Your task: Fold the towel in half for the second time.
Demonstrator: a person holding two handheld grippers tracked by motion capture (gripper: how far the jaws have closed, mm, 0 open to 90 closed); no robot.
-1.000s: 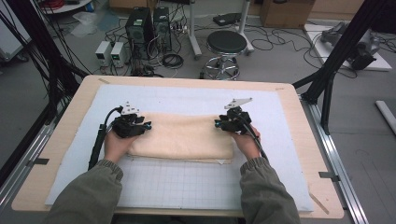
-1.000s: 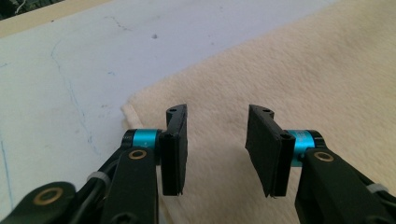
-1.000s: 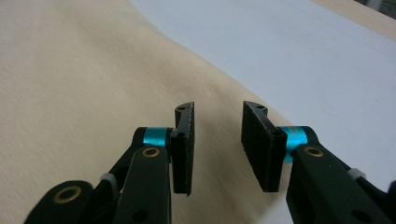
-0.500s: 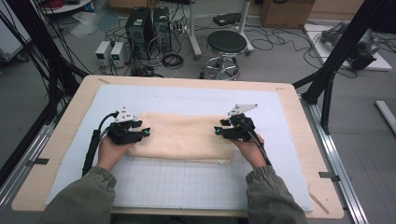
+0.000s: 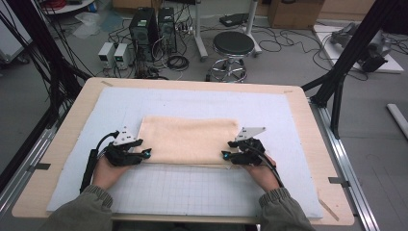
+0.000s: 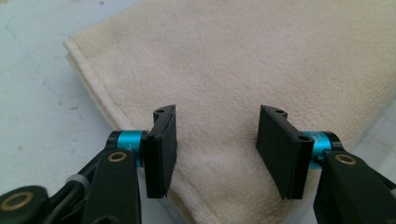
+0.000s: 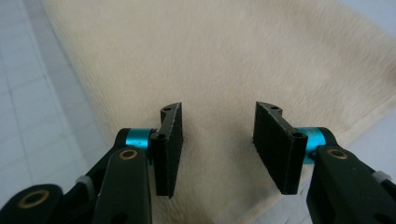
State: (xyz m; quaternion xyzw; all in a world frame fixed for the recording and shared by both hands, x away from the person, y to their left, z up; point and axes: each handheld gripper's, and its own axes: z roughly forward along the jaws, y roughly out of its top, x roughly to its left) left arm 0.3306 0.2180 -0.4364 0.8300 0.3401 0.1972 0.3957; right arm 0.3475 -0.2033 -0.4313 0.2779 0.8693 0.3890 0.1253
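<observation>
A beige towel [image 5: 190, 139] lies folded flat on the pale blue mat [image 5: 298, 144]. My left gripper [image 5: 146, 155] sits at the towel's near-left corner and my right gripper [image 5: 227, 149] at its near-right corner. In the left gripper view the left gripper [image 6: 216, 135] is open over the towel [image 6: 233, 60], close to its hemmed edge. In the right gripper view the right gripper [image 7: 217, 140] is open above the towel [image 7: 210, 56] as well. Both pairs of jaws have just been opening. Nothing is pinched between them; the cloth lies underneath.
The mat covers most of a wooden table [image 5: 308, 110], and its near part carries a printed grid [image 5: 192, 190]. Beyond the far edge, on the floor, stand a black stool [image 5: 233, 48] and computer cases [image 5: 154, 29] among cables. Black frame posts [image 5: 353, 53] flank the table.
Both hands have drawn back toward the near edge, from beside the towel's far part to its near corners. The towel has stayed flat in place.
</observation>
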